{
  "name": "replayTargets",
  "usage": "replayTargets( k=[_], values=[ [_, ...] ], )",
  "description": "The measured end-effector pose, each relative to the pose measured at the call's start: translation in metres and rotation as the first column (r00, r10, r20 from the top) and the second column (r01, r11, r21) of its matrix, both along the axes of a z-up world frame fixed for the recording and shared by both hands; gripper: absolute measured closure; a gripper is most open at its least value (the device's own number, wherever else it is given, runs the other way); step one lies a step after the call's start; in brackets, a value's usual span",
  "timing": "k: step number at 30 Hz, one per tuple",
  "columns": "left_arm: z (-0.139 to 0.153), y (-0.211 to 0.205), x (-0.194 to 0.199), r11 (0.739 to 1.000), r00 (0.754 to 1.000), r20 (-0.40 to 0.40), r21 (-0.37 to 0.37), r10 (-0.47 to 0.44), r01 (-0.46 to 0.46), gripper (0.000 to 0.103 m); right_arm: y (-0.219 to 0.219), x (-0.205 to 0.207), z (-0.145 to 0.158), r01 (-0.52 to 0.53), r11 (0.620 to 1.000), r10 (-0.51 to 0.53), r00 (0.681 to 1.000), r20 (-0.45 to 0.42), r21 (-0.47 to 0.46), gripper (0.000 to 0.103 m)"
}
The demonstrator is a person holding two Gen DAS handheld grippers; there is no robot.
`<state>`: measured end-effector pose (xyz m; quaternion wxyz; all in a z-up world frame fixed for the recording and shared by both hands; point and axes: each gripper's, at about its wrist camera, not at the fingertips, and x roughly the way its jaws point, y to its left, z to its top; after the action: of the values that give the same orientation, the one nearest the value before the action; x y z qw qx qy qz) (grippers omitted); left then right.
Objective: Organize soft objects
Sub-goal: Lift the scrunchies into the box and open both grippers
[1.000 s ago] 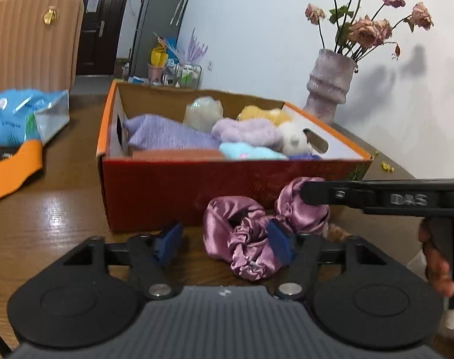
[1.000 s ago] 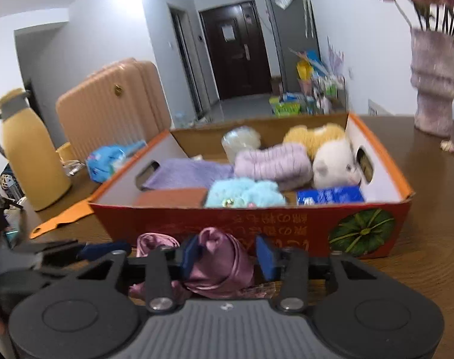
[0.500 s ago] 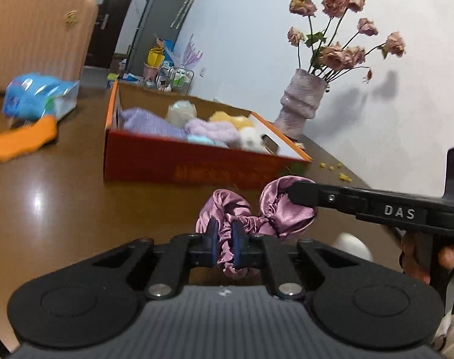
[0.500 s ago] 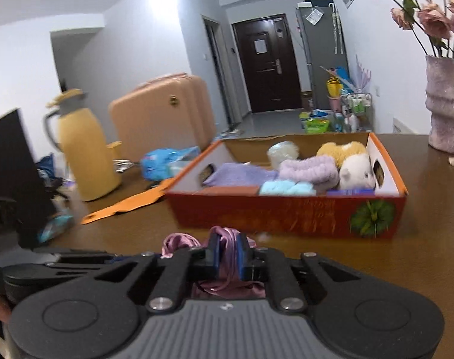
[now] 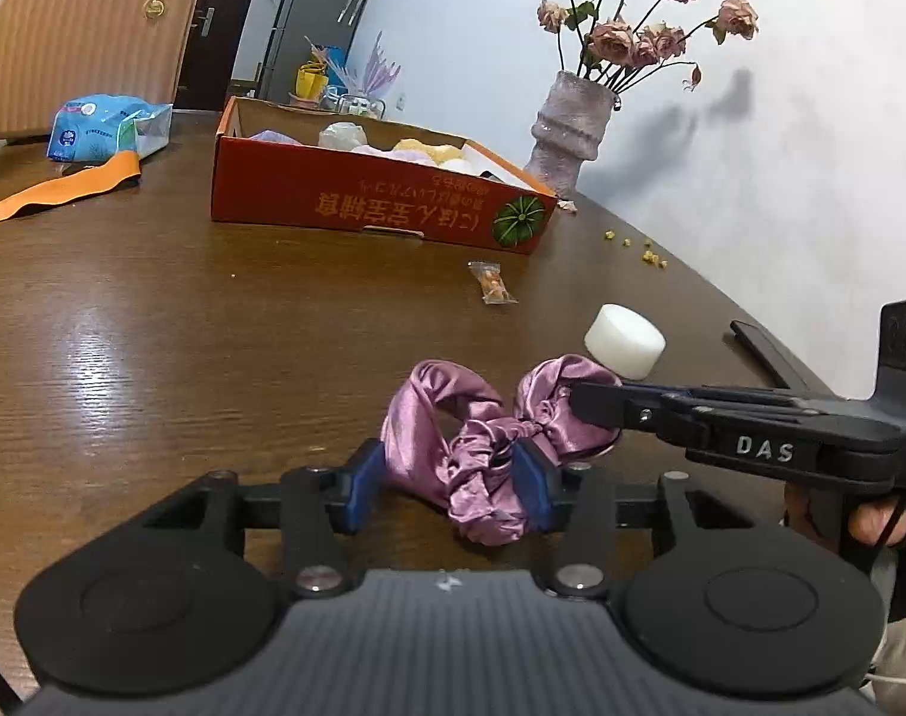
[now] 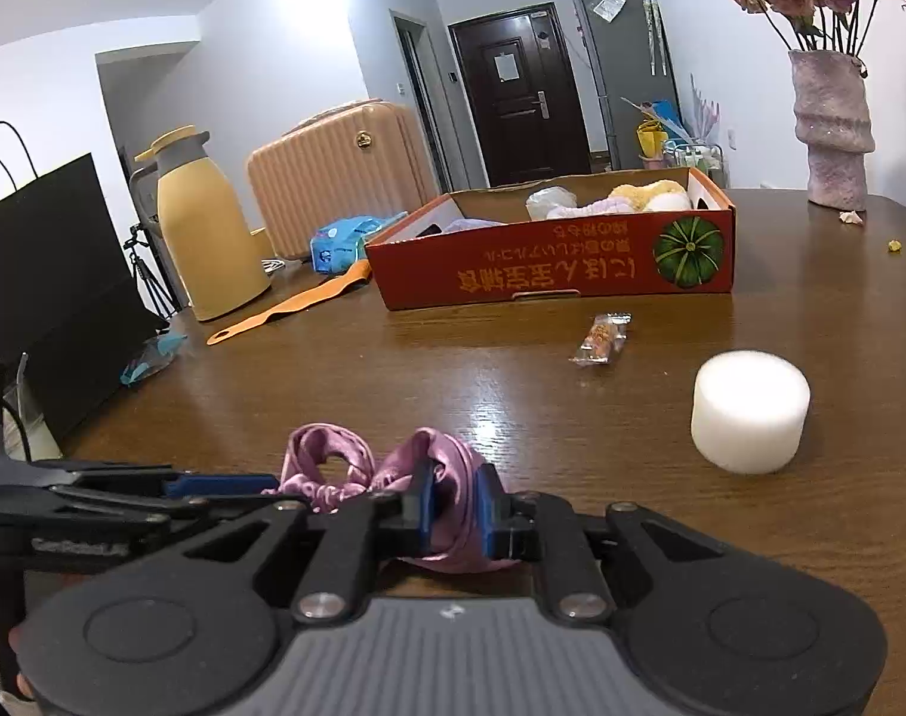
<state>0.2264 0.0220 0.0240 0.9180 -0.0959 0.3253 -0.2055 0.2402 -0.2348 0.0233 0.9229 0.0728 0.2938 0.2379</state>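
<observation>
Seen from the left wrist: left claw (image 5: 447, 486) spread wide, blue pads either side of the pink satin scrunchie (image 5: 483, 447) without pinching it, one pad touching the bunched cloth; right claw (image 5: 578, 403) reaching in from the side, clenched on the far loop of that scrunchie; scrunchie low over the desk (image 5: 154, 328), well short of the orange cardboard box (image 5: 381, 203) beyond it; box already loaded with soft things, pale lilac, yellow and white lumps showing above its rim, so much of the sorting judged done; scrunchie not yet boxed, and a white foam cylinder (image 5: 625, 341) lying near the scrunchie, between it and the box, probably also left to go in; small wrapped sweet (image 5: 492, 283) nearer the box; readable: "DAS" in white on the right tool's arm; orange characters printed upside down on the box front beside a green pumpkin picture, too hard to read. Seen from the right wrist: right claw (image 6: 450, 504) pinched on a fold of the scrunchie (image 6: 357, 471); left claw (image 6: 214, 486) edge-on beside it, gap not clear from here; box (image 6: 548, 256) far across the desk (image 6: 393, 370), foam cylinder (image 6: 750, 411) between box and scrunchie, off to one side; faint grey lettering on the left tool, not legible; same upside-down box print.
</observation>
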Motion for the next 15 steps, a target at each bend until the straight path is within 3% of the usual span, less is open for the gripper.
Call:
replayTargets(
  k=[3, 5, 6, 11, 15],
  values=[
    [-0.003, -0.001, -0.001, 1.0, 1.0, -0.015, -0.006, -0.004, 0.004, 0.059, -0.001, -0.002, -0.003, 0.002, 1.0, -0.002, 1.0, 0.0, 0.001, 0.089],
    [-0.004, -0.001, 0.0, 0.999, 1.0, -0.016, -0.025, -0.023, 0.023, 0.084, -0.002, -0.001, -0.004, 0.0, 1.0, 0.0, 1.0, -0.005, 0.007, 0.089],
    [-0.003, -0.002, 0.0, 0.999, 0.999, -0.015, -0.035, -0.034, 0.033, 0.086, -0.002, 0.0, -0.005, -0.002, 1.0, 0.002, 1.0, -0.007, 0.008, 0.089],
    [0.014, -0.002, 0.015, 0.998, 0.999, 0.028, -0.053, -0.043, 0.044, 0.09, 0.001, 0.014, 0.013, -0.023, 1.0, 0.023, 1.0, 0.019, 0.015, 0.093],
    [0.055, 0.01, 0.066, 0.995, 0.989, 0.133, -0.073, -0.063, 0.074, 0.091, 0.01, 0.053, 0.052, -0.063, 0.998, 0.063, 0.992, 0.112, -0.008, 0.093]
  ],
)
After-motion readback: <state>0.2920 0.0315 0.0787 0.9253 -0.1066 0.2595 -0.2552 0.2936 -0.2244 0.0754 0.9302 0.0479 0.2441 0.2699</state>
